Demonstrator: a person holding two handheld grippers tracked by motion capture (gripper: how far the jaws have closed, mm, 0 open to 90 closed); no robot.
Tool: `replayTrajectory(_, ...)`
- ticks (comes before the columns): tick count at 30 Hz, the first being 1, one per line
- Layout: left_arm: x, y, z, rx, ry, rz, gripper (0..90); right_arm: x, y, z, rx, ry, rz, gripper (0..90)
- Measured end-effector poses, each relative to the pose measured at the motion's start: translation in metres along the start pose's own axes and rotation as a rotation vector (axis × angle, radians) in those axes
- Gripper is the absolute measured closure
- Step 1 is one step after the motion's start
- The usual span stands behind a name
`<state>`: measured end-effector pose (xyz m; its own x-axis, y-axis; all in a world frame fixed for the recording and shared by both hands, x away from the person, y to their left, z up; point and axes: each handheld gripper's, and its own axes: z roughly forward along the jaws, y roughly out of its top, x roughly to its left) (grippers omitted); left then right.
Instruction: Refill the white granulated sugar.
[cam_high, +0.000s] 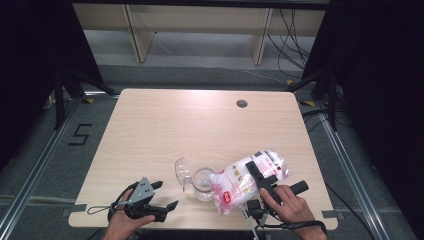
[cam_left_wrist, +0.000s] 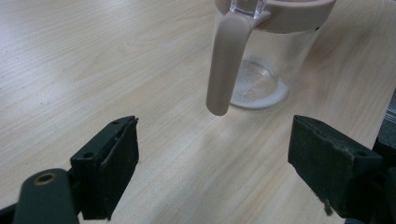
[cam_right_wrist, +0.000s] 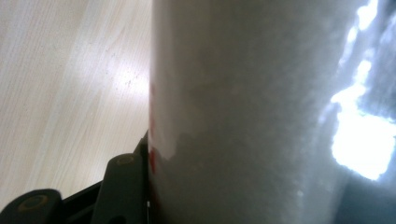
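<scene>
We keep the right hand-held gripper (cam_high: 261, 176) clamped on the white-powder bag (cam_high: 248, 179), tilted mouth-down over the clear jar (cam_high: 202, 184) just beside it for pouring. Our left hand-held gripper (cam_high: 165, 195) waits with jaws apart, the jar's handle (cam_left_wrist: 226, 60) just ahead on the bench (cam_high: 165, 125).

My right tongs (cam_high: 261, 176) clamp a clear bag (cam_high: 248, 181) of white grains with red print; I hold it tilted, its lower corner over the mouth of a clear jar (cam_high: 202, 184) near the desk's (cam_high: 200, 125) front edge; the jar's lid (cam_high: 182, 169) stands flipped open on its left side; my left tongs (cam_high: 166, 195) rest low at the front left, jaws spread and holding nothing, pointing toward the jar but apart from it.
</scene>
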<state>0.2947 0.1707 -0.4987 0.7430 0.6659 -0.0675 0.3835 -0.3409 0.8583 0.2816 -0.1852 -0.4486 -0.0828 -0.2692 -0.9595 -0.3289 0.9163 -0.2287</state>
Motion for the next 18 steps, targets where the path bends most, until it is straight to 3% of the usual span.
replayTrajectory(1,0.0006,0.0004,-0.0007,0.0,0.0,0.01,16.1,-0.0019,0.0001,0.0009,-0.016,-0.007,-0.022,50.3)
replayTrajectory(2,0.0014,0.0006,-0.0007,-0.005,0.0,0.017,16.1,-0.0007,-0.0003,0.0001,-0.008,-0.002,-0.006,50.3)
replayTrajectory(3,0.0008,0.0,-0.0006,-0.007,0.005,-0.006,16.1,-0.0033,-0.0002,0.0009,-0.023,-0.014,-0.033,50.3)
replayTrajectory(5,0.0009,-0.0001,-0.0003,-0.014,0.005,-0.011,16.1,-0.0043,-0.0003,0.0006,-0.016,-0.005,-0.039,50.3)
replayTrajectory(6,0.0024,0.0001,-0.0014,0.001,0.013,0.008,16.1,-0.0041,-0.0005,0.0005,-0.016,-0.006,-0.038,50.3)
replayTrajectory(9,0.0011,0.0003,-0.0016,-0.006,0.01,0.0,16.1,-0.0015,-0.0004,0.0002,-0.01,0.005,-0.017,50.4)
replayTrajectory(11,0.0019,0.0001,-0.0012,-0.004,0.011,0.003,16.1,-0.0023,-0.0001,0.0014,-0.026,-0.016,-0.037,50.4)
replayTrajectory(18,0.0017,-0.0001,-0.0009,-0.006,0.008,0.0,16.1,-0.0013,-0.0009,0.0013,-0.019,-0.009,-0.034,50.5)
